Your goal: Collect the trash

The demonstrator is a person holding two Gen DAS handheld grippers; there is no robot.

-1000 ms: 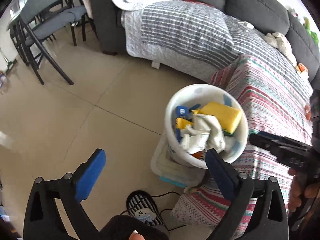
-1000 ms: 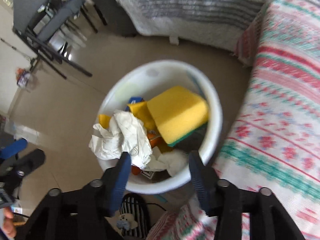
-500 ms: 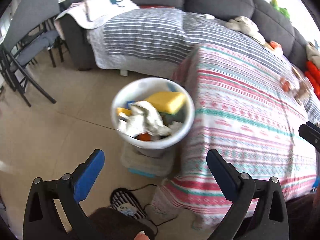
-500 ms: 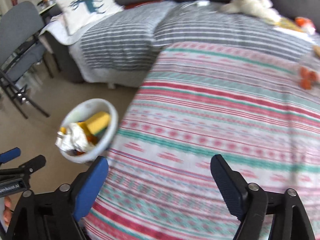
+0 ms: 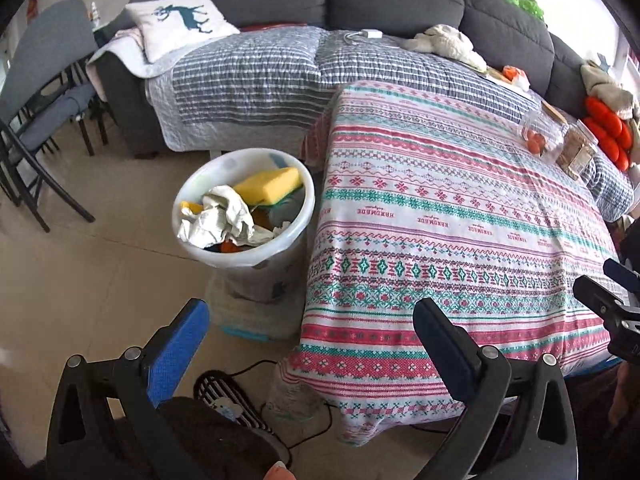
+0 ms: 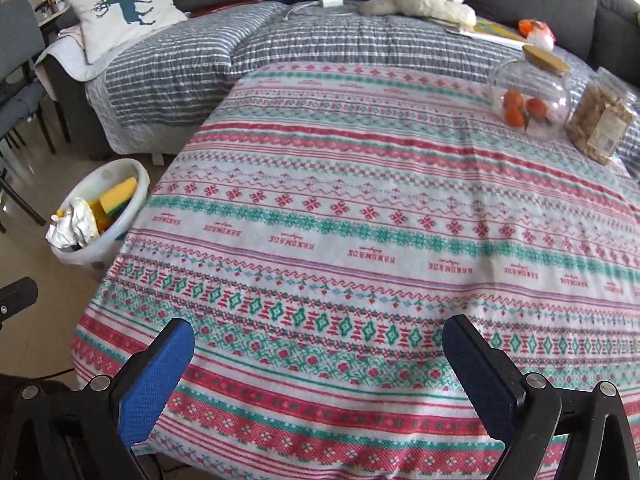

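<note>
A white bin [image 5: 306,216] stands on the floor at the table's left corner. Inside it lie crumpled paper [image 5: 218,222] and a yellow sponge [image 5: 268,186], on top of other scraps. My left gripper [image 5: 310,316] hovers open in front of the bin and the table's corner, with nothing between its fingers. My right gripper [image 6: 318,330] is over the near edge of the patterned tablecloth [image 6: 360,240], its jaws opening wide and empty. From there the bin [image 6: 138,194] sits far to the left. The right gripper's finger [image 5: 608,300] shows at the right edge of the left wrist view.
A glass jar of oranges [image 6: 528,96] and a clear tub of snacks [image 6: 600,120] stand at the table's far right. Behind is a grey sofa with a striped quilt [image 5: 256,76] and a deer pillow [image 5: 180,20]. Folding chairs [image 5: 36,120] stand left; a striped slipper [image 5: 224,396] and cable lie below.
Both views swung from over the bin toward the table and pulled back. The right gripper's jaws spread wide, and the crumpled paper beside them stayed in the bin.
</note>
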